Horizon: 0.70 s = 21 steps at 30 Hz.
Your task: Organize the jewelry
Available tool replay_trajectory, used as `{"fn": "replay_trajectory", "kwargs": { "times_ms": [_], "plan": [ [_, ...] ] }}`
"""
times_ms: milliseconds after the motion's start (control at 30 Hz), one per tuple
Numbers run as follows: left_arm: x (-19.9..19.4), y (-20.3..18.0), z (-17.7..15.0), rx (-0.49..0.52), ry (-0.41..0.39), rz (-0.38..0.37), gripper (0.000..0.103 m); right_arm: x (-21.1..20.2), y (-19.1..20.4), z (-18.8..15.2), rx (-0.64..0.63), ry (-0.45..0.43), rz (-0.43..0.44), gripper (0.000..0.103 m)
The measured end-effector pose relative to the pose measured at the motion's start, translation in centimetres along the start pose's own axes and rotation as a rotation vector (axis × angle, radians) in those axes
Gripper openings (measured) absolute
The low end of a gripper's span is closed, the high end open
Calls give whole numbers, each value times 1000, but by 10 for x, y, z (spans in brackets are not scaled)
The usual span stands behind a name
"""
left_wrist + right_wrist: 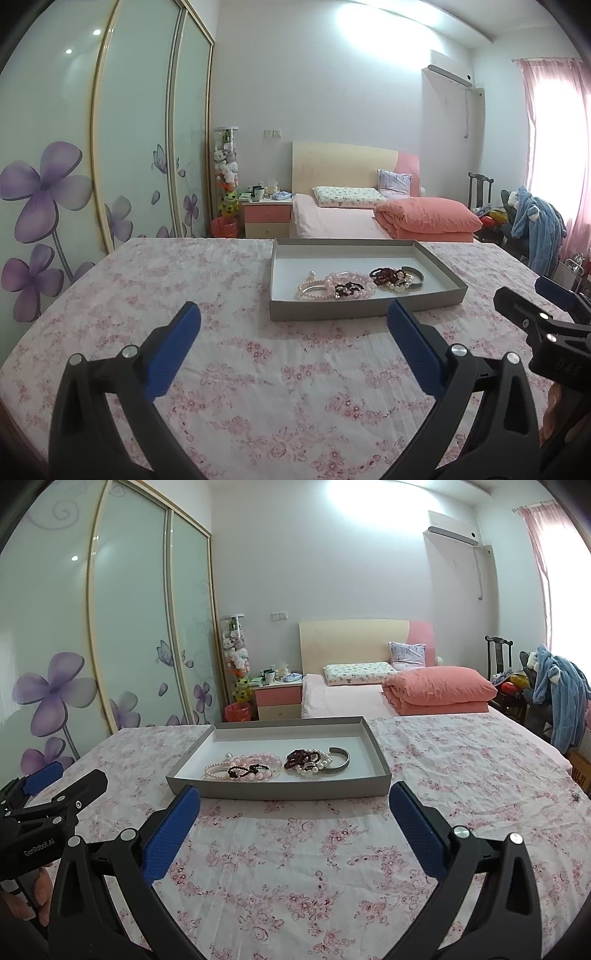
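Jewelry sat in a shallow grey tray (373, 746) with a white floor, resting on the floral-cloth surface (295, 867), centre of the scene, far from both tools. Inside the tray, left group: pink bead bracelets (255, 762) with a dark red bead bracelet (245, 771) lying over them, a loose pearl (229, 755) just beside at the far left. Right group: dark red bead strand (299, 757) touching white pearl bracelets (314, 768), and a grey metal cuff (341, 761) at the right end, touching the pearls. All jewelry lay toward the near wall of the tray; the far half showed bare white floor.

Left tool (293, 325) was spread wide, blue pads apart, gripping nothing, hovering over the cloth near the tray's near-left corner. Right tool (294, 805) was also spread wide and held nothing, aimed at the tray's near wall. Each tool showed in the other's view at the frame edge.

A small metal item (575, 795) lay alone on the cloth at the far right; too small to tell what.

Behind: bed (343, 698) with folded salmon quilt (439, 690), nightstand (279, 701), wardrobe (129, 627) with purple flower doors at left, blue robe (561, 690) over a chair at right.
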State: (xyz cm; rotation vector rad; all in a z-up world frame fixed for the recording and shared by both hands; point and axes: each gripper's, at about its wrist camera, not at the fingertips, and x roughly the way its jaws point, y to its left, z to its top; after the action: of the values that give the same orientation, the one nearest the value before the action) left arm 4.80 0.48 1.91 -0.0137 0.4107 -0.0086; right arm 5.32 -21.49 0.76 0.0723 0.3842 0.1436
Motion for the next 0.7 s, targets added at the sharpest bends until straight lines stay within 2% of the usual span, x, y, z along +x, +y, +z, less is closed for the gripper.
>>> {"fn": "replay_trajectory", "kwargs": {
  "times_ms": [700],
  "plan": [
    [8, -2, 0, 15, 24, 12, 99, 4, -3, 0, 10, 10, 0, 101]
  ]
}}
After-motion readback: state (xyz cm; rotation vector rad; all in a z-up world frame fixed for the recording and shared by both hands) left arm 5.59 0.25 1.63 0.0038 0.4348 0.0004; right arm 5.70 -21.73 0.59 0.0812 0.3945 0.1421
